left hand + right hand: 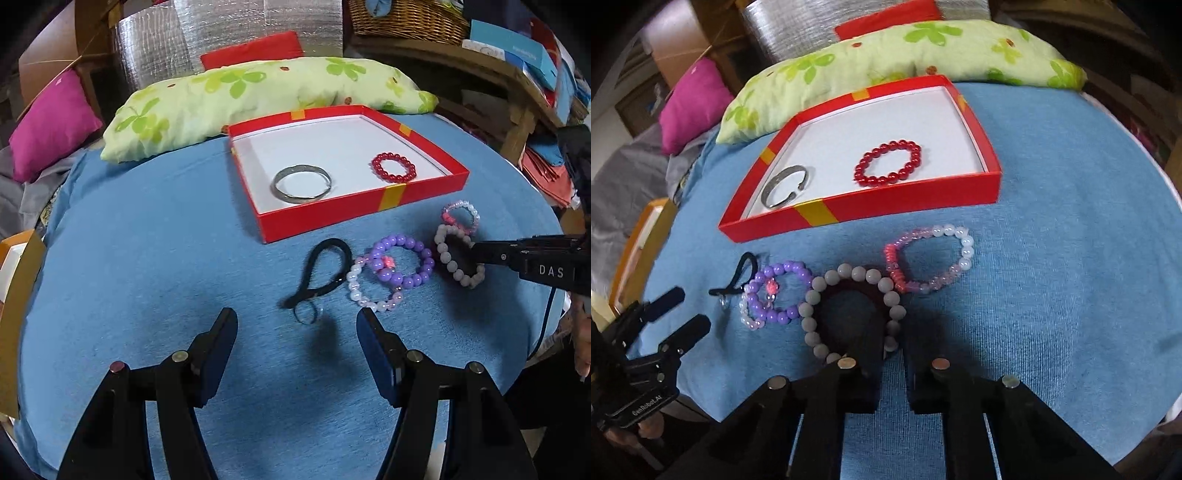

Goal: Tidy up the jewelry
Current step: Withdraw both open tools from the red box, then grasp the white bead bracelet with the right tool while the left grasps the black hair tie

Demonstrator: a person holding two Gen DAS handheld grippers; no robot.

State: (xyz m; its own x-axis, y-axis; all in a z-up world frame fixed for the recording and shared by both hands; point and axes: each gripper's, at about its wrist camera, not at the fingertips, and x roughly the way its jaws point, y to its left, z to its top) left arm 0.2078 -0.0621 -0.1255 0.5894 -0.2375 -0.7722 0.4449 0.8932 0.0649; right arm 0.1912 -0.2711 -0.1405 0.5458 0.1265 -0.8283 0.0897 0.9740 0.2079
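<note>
Right gripper [892, 354]: jaws drawn nearly together on the near side of the grey bead bracelet [849, 314]; one finger lies inside the loop, and the pinch itself is largely hidden by the fingers, so a firm hold is only probable.

Left gripper [297, 325]: jaws held well apart, nothing between them, hung above the blue cloth [147, 258] just short of the black hair tie [321, 273].

Loose items on the cloth, in a row before the box: black hair tie; purple bead bracelet [404, 264], overlapped by a white pearly bracelet [369, 291]; grey bead bracelet; pink-and-white bead bracelet [461, 218], touching the grey one.

Red box [332, 218]: open, white-lined, set on the cloth beyond the row. Contained: a silver bangle [302, 183] and a red bead bracelet [393, 167], lying apart.

Behind the box: a green flowered pillow [258, 96] and a magenta cushion [51, 122].
</note>
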